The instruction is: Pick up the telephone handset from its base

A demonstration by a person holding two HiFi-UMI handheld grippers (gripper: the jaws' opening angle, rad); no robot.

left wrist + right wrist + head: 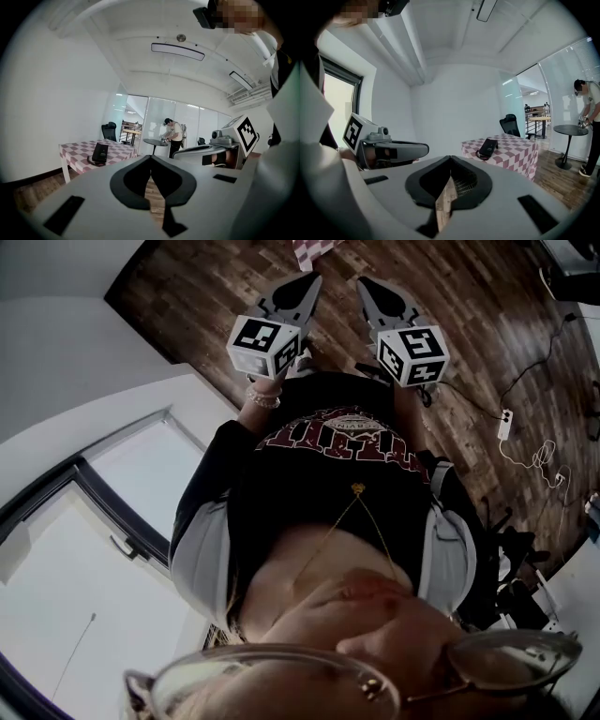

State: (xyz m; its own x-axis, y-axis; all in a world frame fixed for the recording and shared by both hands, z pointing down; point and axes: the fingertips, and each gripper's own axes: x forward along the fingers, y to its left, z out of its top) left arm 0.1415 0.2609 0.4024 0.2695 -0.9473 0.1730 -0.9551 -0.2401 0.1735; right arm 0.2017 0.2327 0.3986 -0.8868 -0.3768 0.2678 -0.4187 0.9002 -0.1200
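Note:
A black telephone with a coiled cord lies on a small table under a red-and-white checked cloth, well ahead of both grippers. The right gripper view shows the telephone on the same table. I cannot tell the handset from the base at this distance. My left gripper is shut and empty, held out level in the air. Beside it my right gripper is shut too, with nothing in it. In the head view both grippers, left and right, point at a corner of the checked cloth.
A black office chair stands behind the table. A second person works at a round pedestal table by the glass wall. On the wooden floor to the right lie a power strip and cables.

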